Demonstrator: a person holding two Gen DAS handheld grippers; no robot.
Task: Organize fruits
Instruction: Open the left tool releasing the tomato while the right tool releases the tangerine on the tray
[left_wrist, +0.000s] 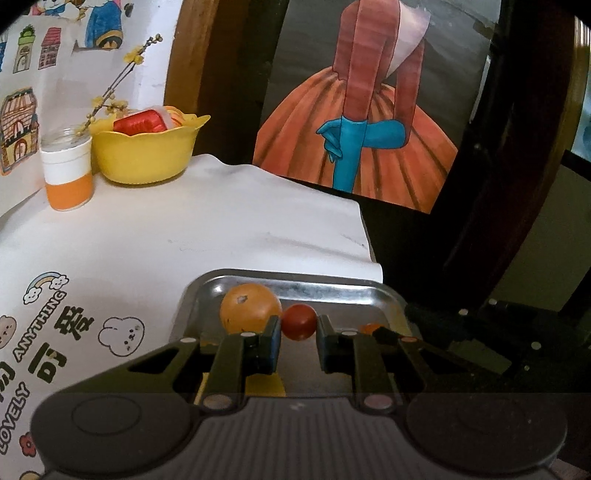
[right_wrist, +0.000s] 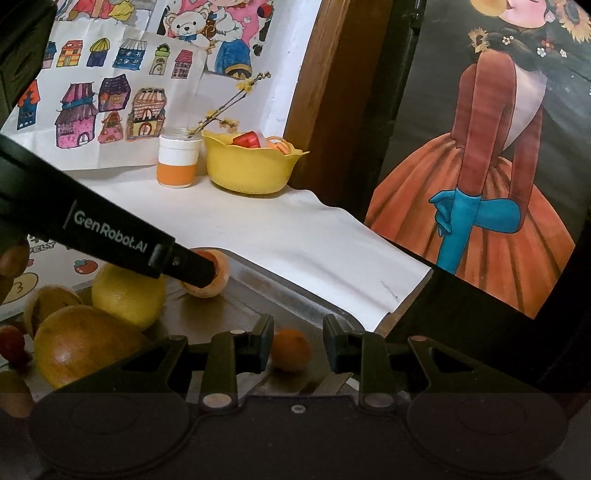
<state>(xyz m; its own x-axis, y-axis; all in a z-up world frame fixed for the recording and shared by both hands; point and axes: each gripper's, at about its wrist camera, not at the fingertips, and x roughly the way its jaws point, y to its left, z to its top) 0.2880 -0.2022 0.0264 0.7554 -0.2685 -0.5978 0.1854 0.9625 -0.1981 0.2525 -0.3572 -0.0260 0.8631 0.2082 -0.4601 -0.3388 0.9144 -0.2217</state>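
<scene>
White paper covers the table (left_wrist: 221, 229), printed "LOVELY ANYTHING". On it, a steel tray (left_wrist: 332, 286) holds the fruit. Left gripper (left_wrist: 298, 338): jaws spread, a small red fruit (left_wrist: 299, 321) just beyond them, an orange fruit (left_wrist: 249, 306) beside it. Right gripper (right_wrist: 298, 341): jaws spread around a small orange (right_wrist: 290, 349). The left gripper's arm, marked "GenRobot.AI", hides part of a fruit. Far back: yellow bowl (right_wrist: 251, 170).

yellow bowl (right_wrist: 251, 170): plain yellow
jar (right_wrist: 177, 162): white over orange band
small round fruit (left_wrist: 299, 321): red
metal tray (left_wrist: 332, 291): silver
painted skirt (left_wrist: 388, 147): orange, pleated
</scene>
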